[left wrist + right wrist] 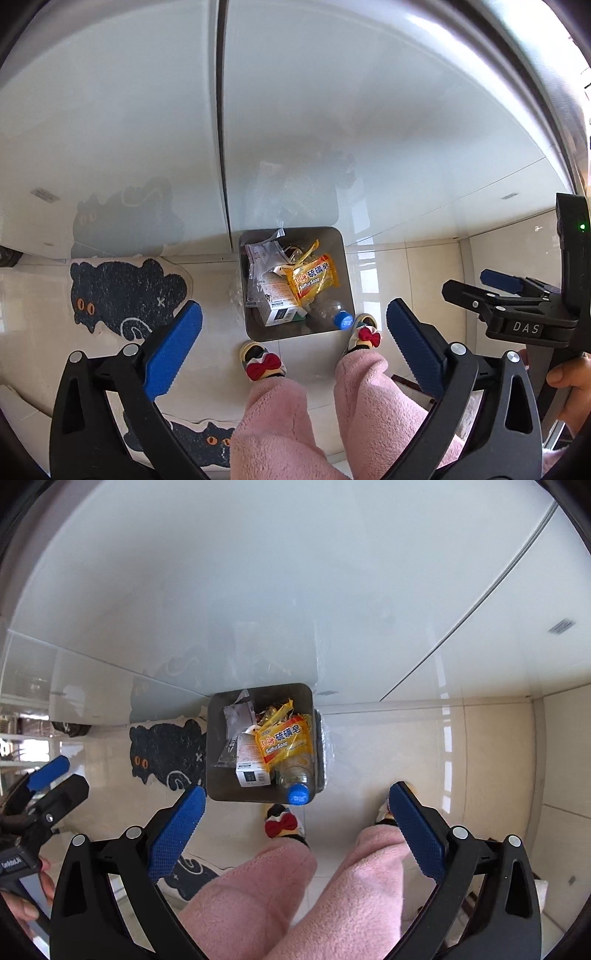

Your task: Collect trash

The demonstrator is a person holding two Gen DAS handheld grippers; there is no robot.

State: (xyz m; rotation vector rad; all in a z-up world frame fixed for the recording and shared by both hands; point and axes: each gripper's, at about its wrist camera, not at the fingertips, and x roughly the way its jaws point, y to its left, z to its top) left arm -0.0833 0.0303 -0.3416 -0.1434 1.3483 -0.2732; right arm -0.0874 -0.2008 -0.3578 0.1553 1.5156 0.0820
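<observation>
A dark square trash bin point(340, 266) point(212, 738) stands on the tiled floor against a white glossy cabinet. It holds a yellow soap wrapper point(312, 278) point(286, 740), a clear bottle with a blue cap point(343, 319) point(297, 794), a small white box point(279, 312) point(251, 771) and clear plastic packets point(260, 254) point(236, 716). My left gripper point(295, 328) is open and empty, held high above the bin. My right gripper point(297, 812) is open and empty, also above the bin. Each gripper shows at the edge of the other's view.
The person's pink fleece legs point(280, 417) point(258, 893) and slippers with red bows point(264, 363) point(282, 823) stand just in front of the bin. A black cat-shaped mat point(125, 295) point(166, 753) lies left of the bin. White cabinet doors point(295, 110) rise behind it.
</observation>
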